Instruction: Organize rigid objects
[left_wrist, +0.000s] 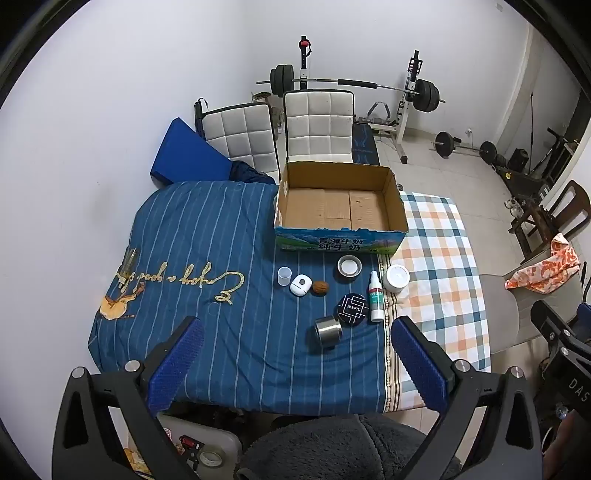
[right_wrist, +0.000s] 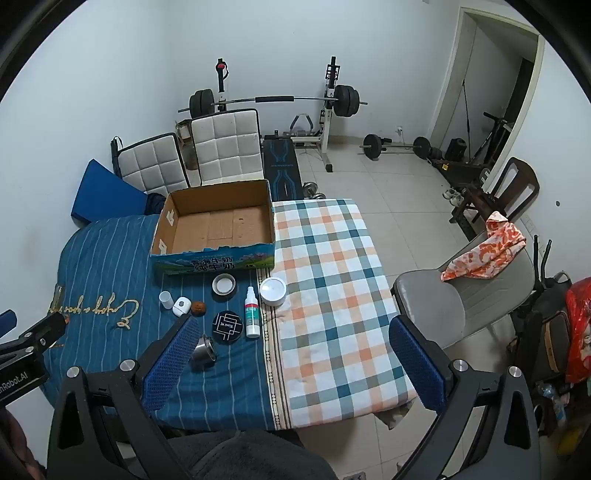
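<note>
An open, empty cardboard box (left_wrist: 340, 181) (right_wrist: 218, 201) stands at the back of the cloth-covered table. In front of it lie several small objects: a clear cup (left_wrist: 284, 276), a white case (left_wrist: 299, 284), a walnut (left_wrist: 320, 287), a round tin (left_wrist: 349, 266), a white jar (left_wrist: 396, 278), a spray bottle (left_wrist: 375, 296) (right_wrist: 252, 312), a black round compact (left_wrist: 352, 308) (right_wrist: 226, 326) and a steel cup on its side (left_wrist: 328, 331) (right_wrist: 204, 352). My left gripper (left_wrist: 295, 365) is open and empty, above the table's near edge. My right gripper (right_wrist: 291, 365) is open and empty, over the checked cloth.
The table carries a blue striped cloth (left_wrist: 207, 258) and a checked cloth (right_wrist: 332, 280). Two white padded chairs (left_wrist: 317, 122) stand behind the box. A grey chair (right_wrist: 461, 295) with an orange cloth is at the right. Barbell rack (right_wrist: 273, 99) stands at the wall.
</note>
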